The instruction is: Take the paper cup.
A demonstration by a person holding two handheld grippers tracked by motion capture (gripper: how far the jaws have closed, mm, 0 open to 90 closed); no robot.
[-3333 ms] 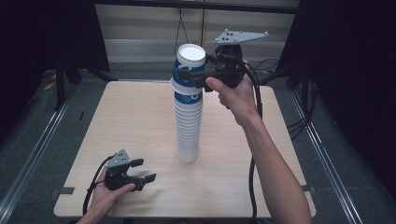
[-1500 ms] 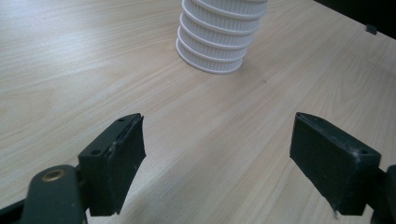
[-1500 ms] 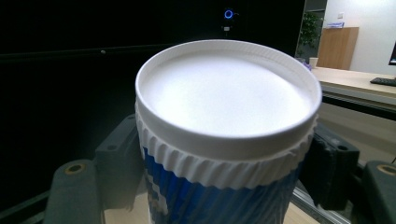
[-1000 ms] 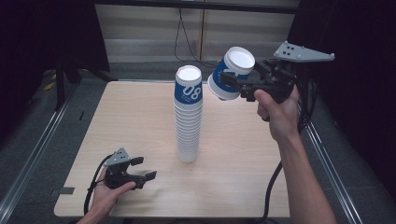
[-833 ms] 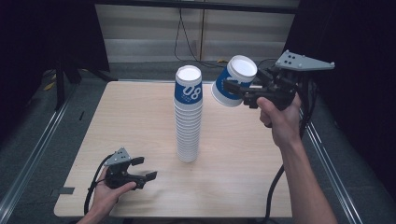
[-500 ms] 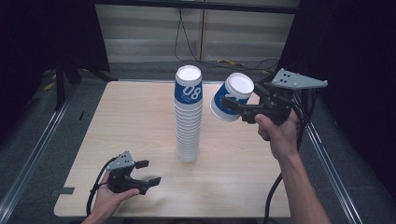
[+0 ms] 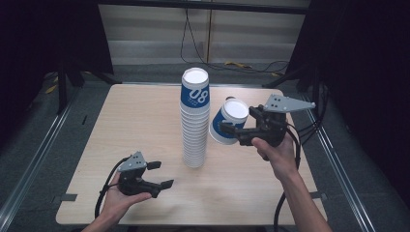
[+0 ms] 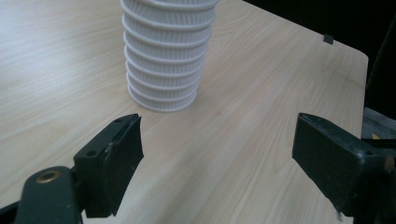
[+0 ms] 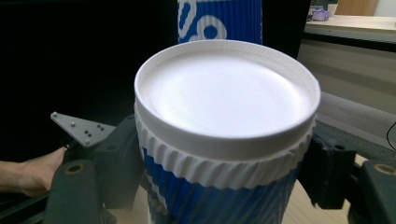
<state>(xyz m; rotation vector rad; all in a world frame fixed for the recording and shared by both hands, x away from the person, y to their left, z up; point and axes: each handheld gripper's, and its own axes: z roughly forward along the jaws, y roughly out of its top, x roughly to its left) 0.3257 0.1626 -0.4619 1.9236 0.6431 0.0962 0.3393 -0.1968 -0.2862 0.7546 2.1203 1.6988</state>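
A tall stack of upturned ribbed white paper cups [image 7: 195, 130] stands at the middle of the wooden table [image 7: 140, 111], topped by a blue printed cup [image 7: 195, 93]. My right gripper [image 7: 231, 132] is shut on a single blue and white cup [image 7: 227, 123], held tilted in the air just right of the stack at about mid-height. In the right gripper view that cup [image 9: 224, 140] sits between the jaws of the right gripper [image 9: 224, 191], its white base toward the camera. My left gripper [image 7: 157, 175] stands open and empty over the table's front left. In its own view the left gripper [image 8: 219, 158] faces the stack's base [image 8: 163, 70].
Metal floor rails [image 7: 38, 150] run along both sides of the table. Black cables [image 7: 203, 48] lie on the floor behind it. The right gripper's cable [image 7: 283, 212] trails down along the forearm. Bare tabletop lies right of the stack [image 7: 251, 174].
The right gripper took the top cup off the stack, carried it right, then lowered it beside the stack. The left gripper has lifted slightly off the table.
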